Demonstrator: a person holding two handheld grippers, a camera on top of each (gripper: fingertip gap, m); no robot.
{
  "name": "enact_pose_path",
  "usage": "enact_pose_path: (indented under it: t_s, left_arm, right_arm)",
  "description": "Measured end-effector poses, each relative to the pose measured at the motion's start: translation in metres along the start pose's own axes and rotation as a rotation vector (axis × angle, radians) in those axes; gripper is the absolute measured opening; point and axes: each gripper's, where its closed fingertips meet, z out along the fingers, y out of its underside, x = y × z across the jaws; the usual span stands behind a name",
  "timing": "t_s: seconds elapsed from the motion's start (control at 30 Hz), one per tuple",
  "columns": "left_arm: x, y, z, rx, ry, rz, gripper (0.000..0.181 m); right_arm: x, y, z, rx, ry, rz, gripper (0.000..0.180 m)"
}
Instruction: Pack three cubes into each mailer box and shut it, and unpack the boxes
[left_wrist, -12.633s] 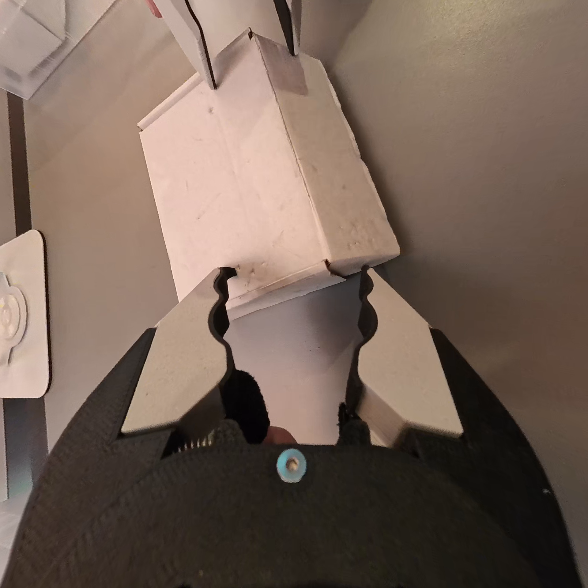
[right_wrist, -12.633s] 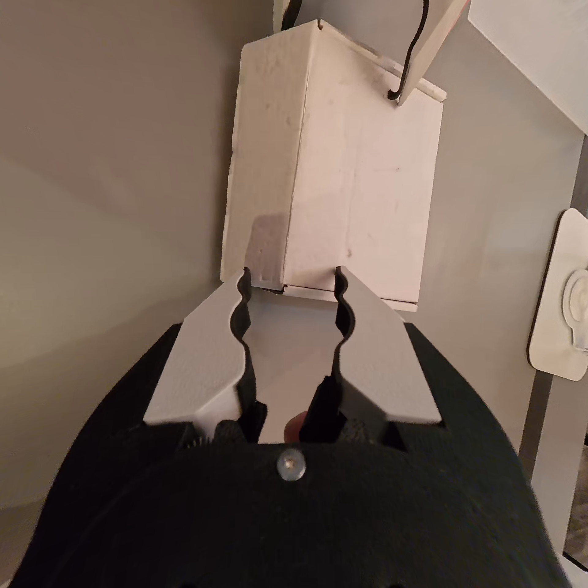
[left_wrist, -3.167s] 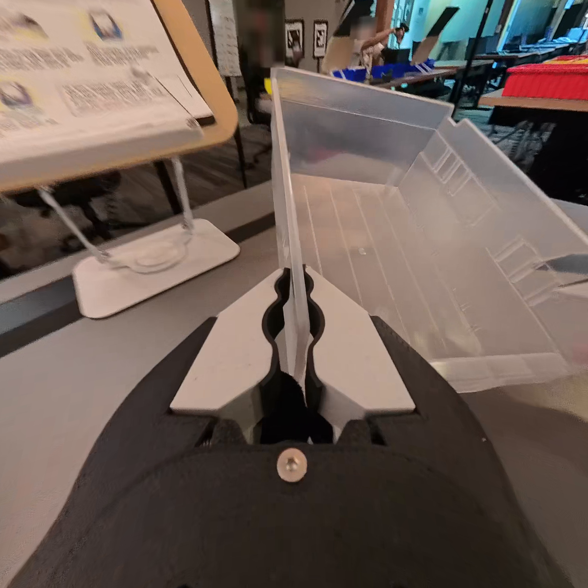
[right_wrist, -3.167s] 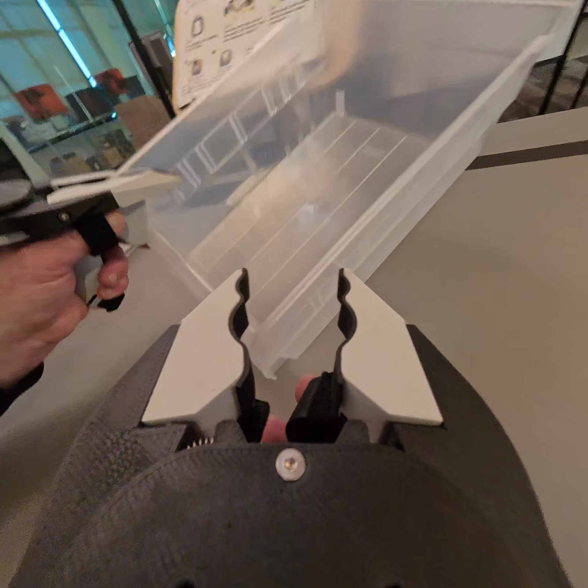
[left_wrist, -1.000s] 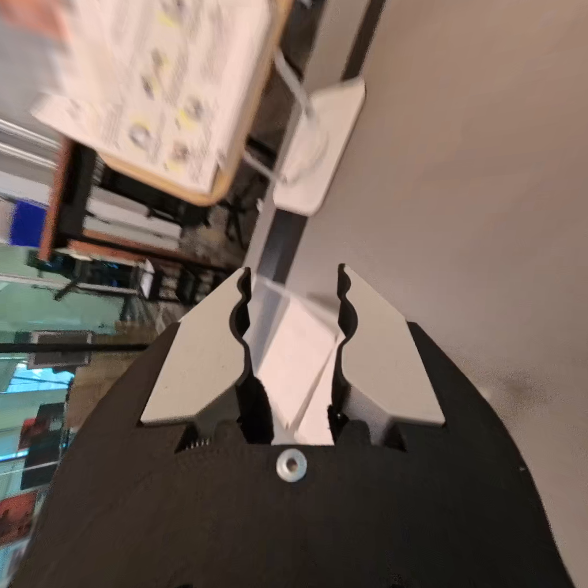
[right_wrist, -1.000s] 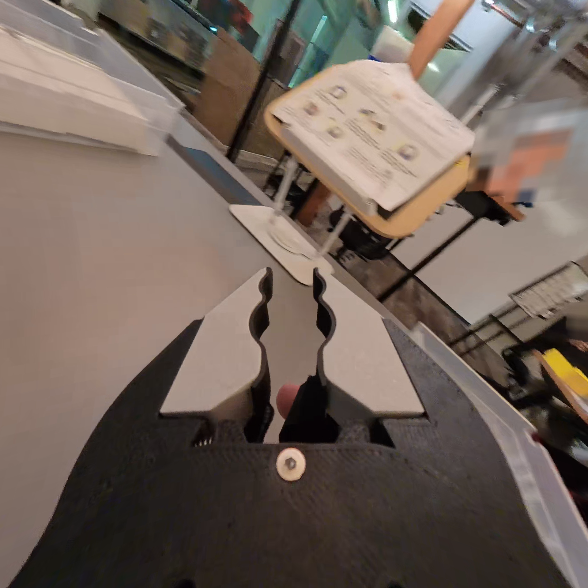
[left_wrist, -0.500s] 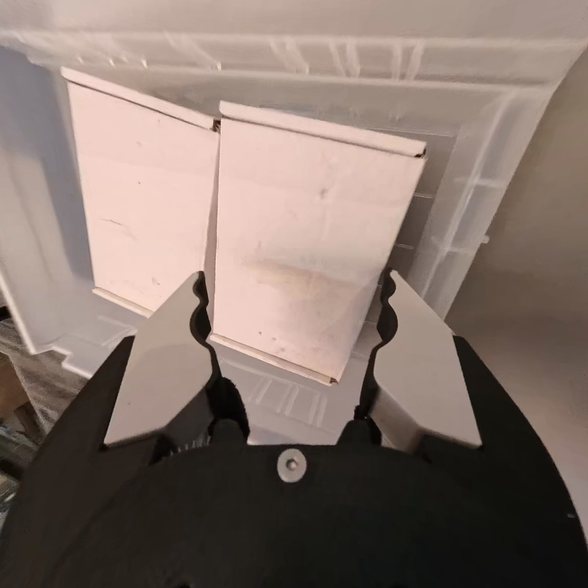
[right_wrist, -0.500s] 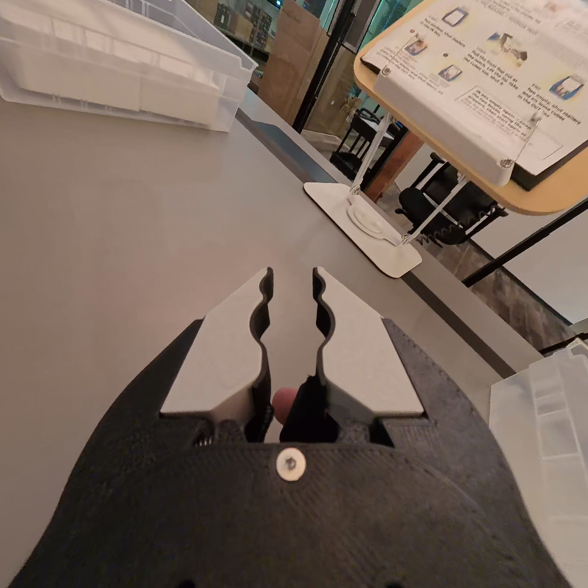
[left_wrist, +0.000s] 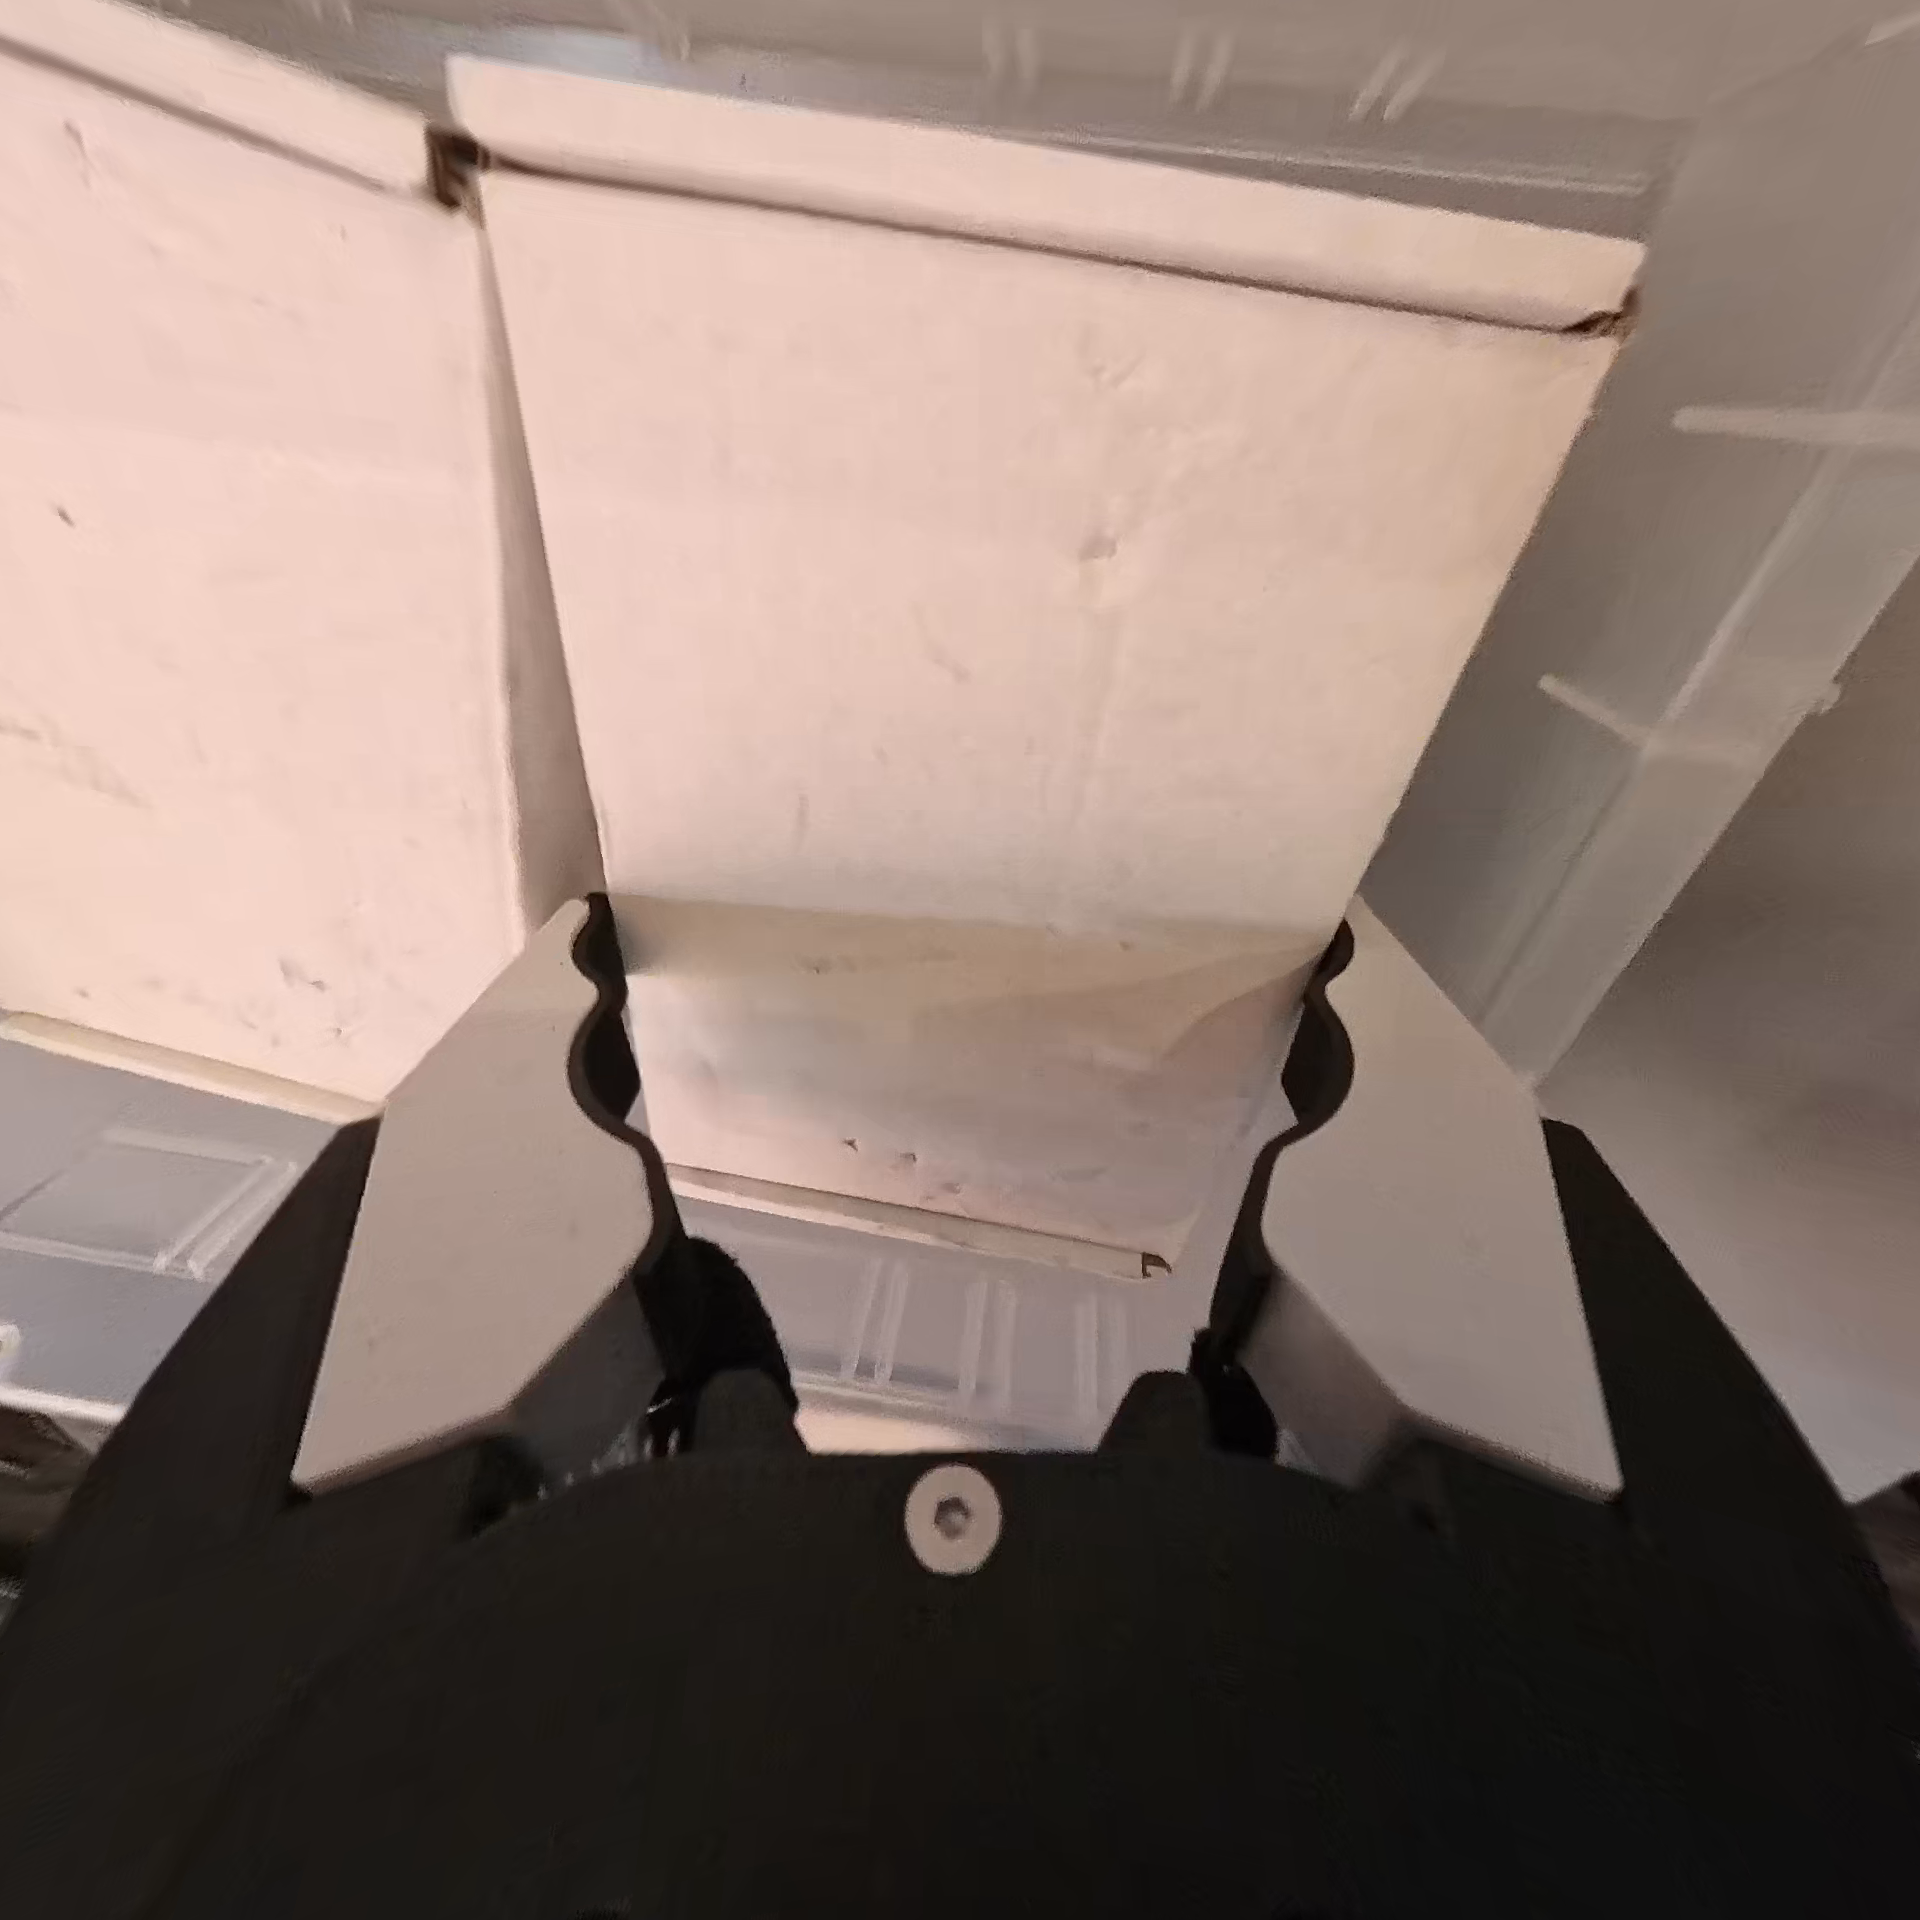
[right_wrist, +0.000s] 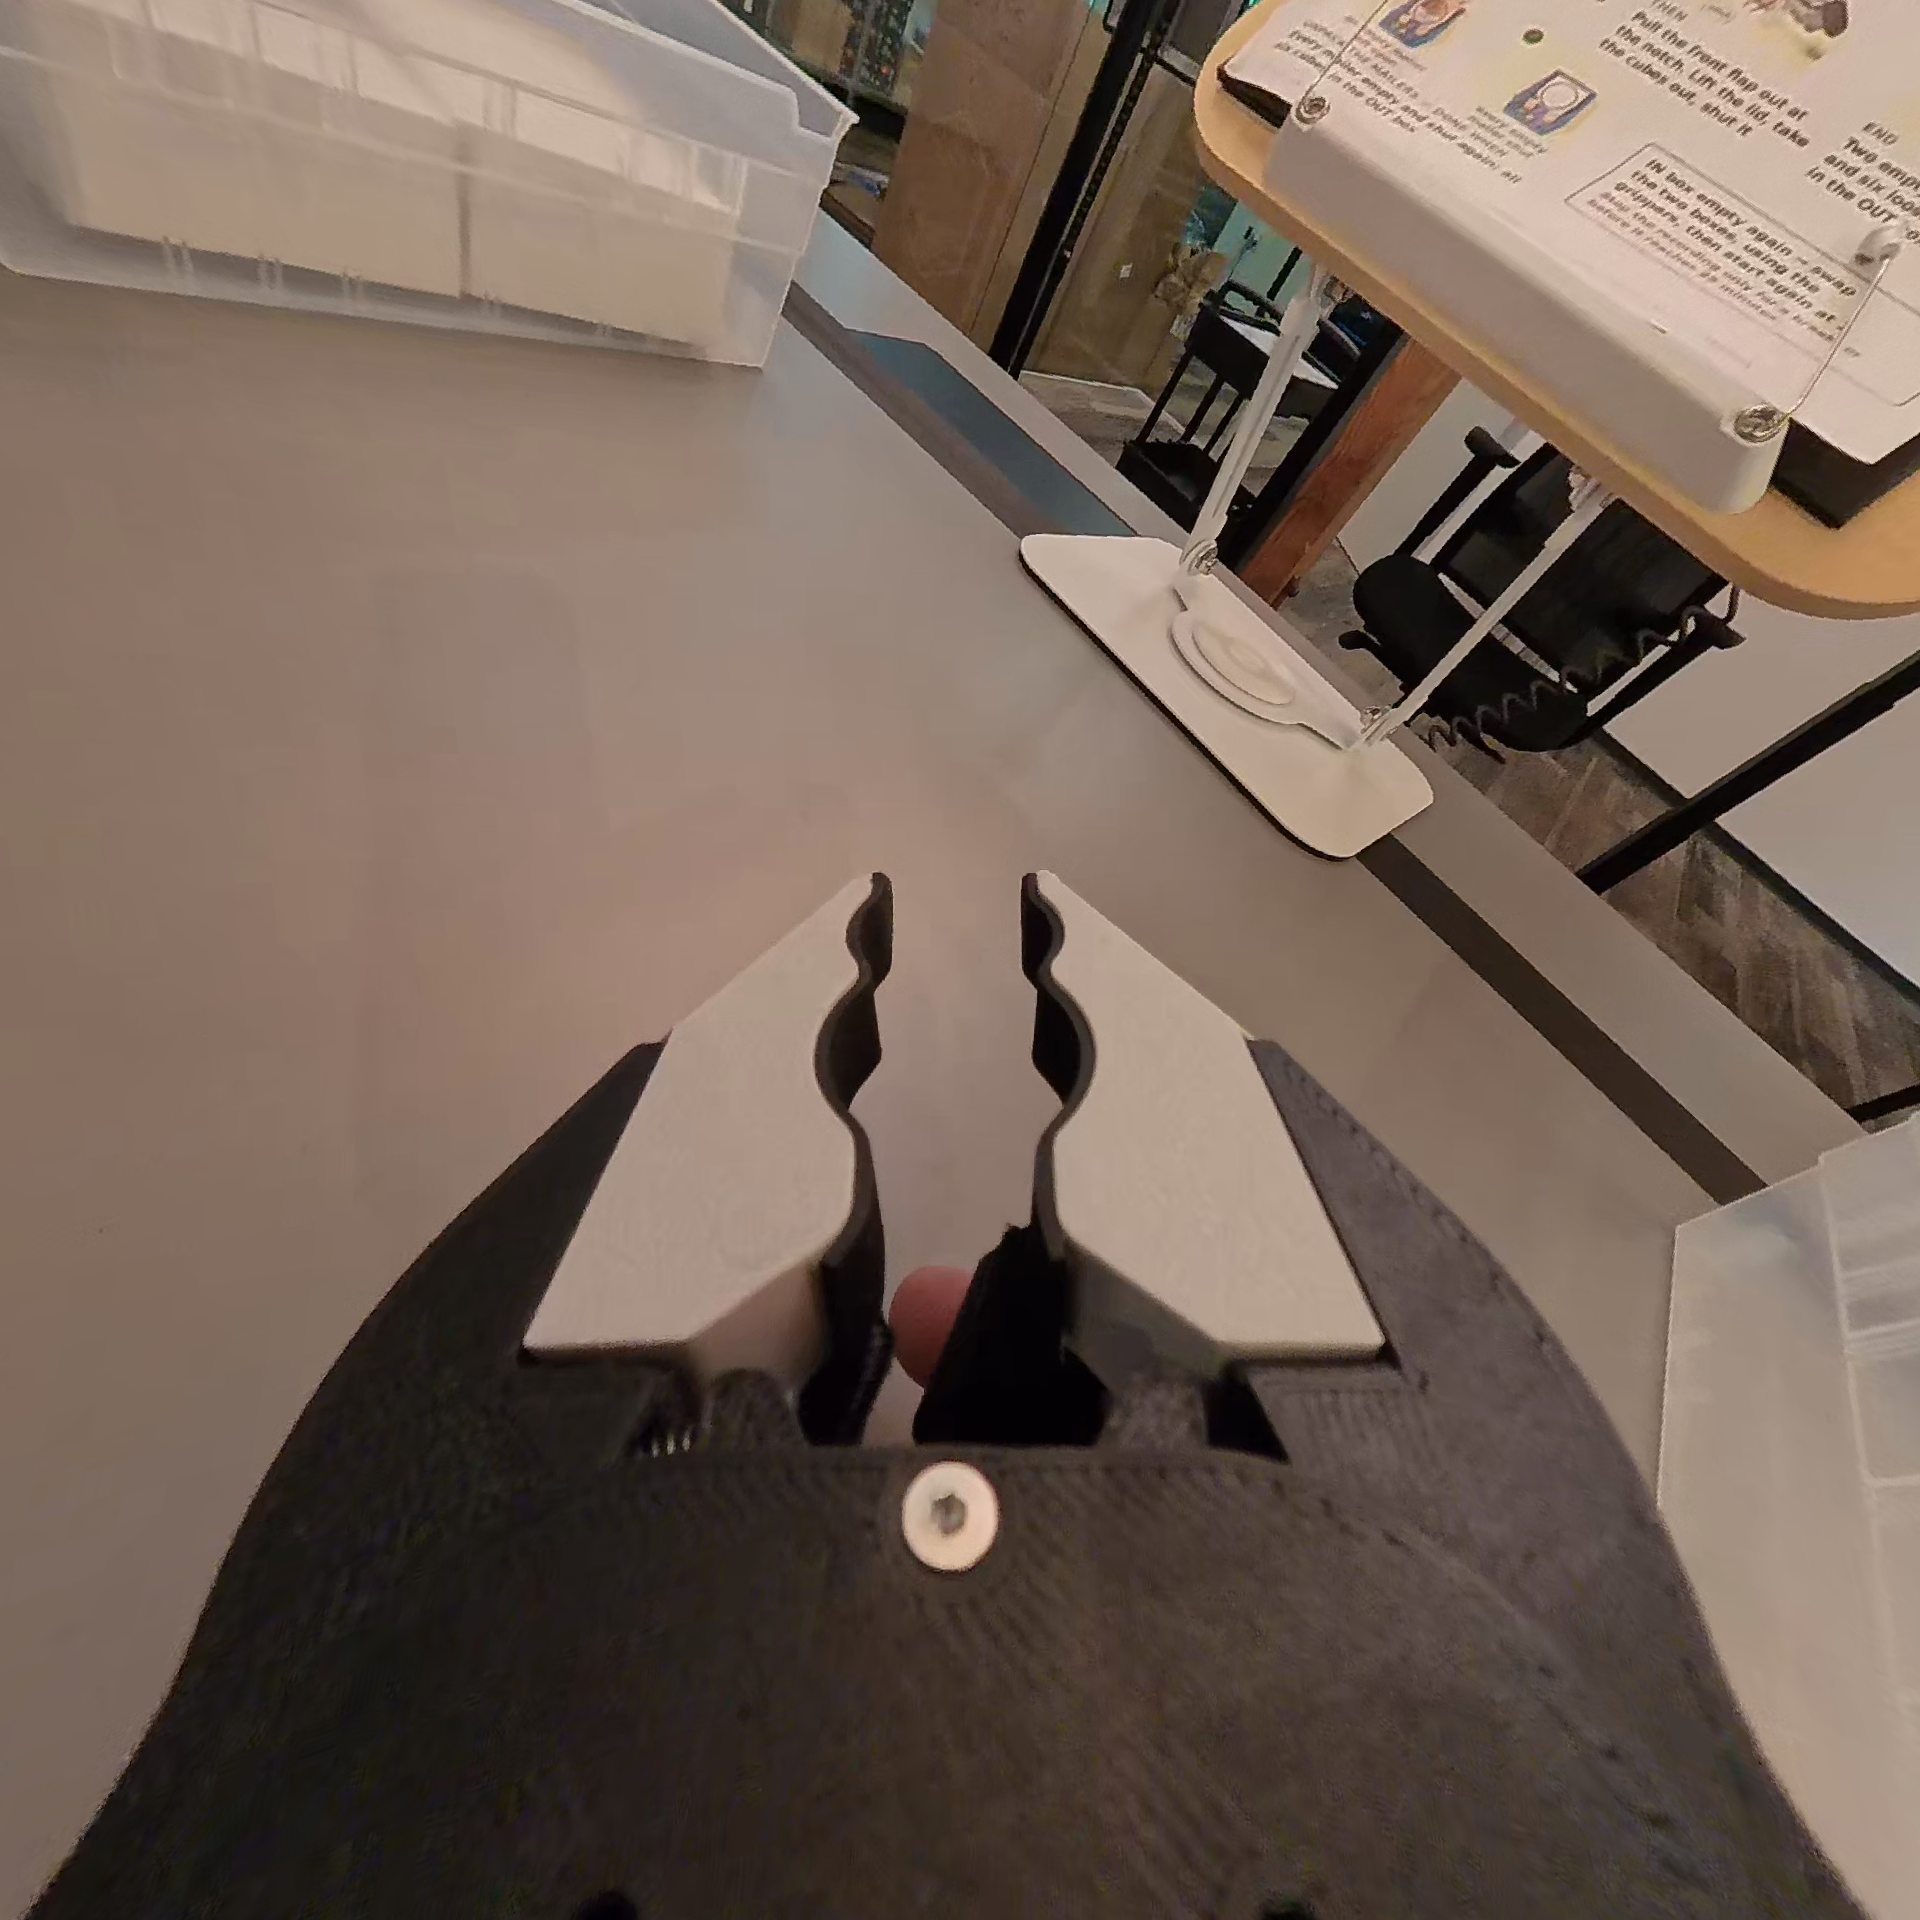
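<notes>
While the left hand-held gripper (left_wrist: 966, 940) hangs over a clear plastic bin (left_wrist: 1756, 582), its jaws are spread wide on either side of a shut white mailer box (left_wrist: 1018, 582), the fingertips at or just beside the box's near corners; the blur hides whether they touch. A second shut mailer box (left_wrist: 239, 623) lies just beside it in the same bin. Over the bare grey table (right_wrist: 436, 665), the right hand-held gripper (right_wrist: 956, 894) holds nothing, its jaws a narrow gap apart. A document stand (right_wrist: 1247, 686) sits near the table's edge.
</notes>
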Motion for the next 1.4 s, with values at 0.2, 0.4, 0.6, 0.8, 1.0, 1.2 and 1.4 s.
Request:
enact_pose_path:
  t_s: [0.2, 0.4, 0.6, 0.8, 1.0, 1.2, 1.4]
  left_arm:
    - [-0.004, 0.002, 0.002, 0.005, -0.010, -0.026, 0.127]
    - [-0.006, 0.005, 0.006, -0.017, -0.014, 0.012, 0.129]
    - [-0.006, 0.007, 0.005, -0.026, -0.008, -0.016, 0.128]
    - [-0.009, 0.011, -0.009, 0.009, -0.060, -0.059, 0.127]
    - [-0.018, 0.013, -0.053, 0.028, -0.121, -0.086, 0.127]
    - [-0.025, -0.021, -0.114, 0.062, -0.196, -0.049, 0.127]
    - [-0.023, -0.126, -0.167, 0.154, -0.193, 0.079, 0.127]
  right_arm:
    - [-0.002, 0.000, -0.001, 0.001, -0.011, -0.004, 0.023]
    - [-0.005, 0.002, 0.001, -0.011, -0.018, -0.026, 0.023]
    - [-0.004, 0.001, 0.000, -0.006, -0.017, -0.023, 0.022]
    - [-0.006, 0.003, 0.001, -0.012, -0.023, -0.033, 0.022]
    - [-0.006, 0.001, 0.000, -0.002, -0.029, -0.029, 0.023]
    - [-0.007, -0.008, -0.005, 0.039, -0.038, -0.002, 0.023]
    - [0.002, -0.030, -0.020, 0.115, 0.053, -0.122, 0.034]
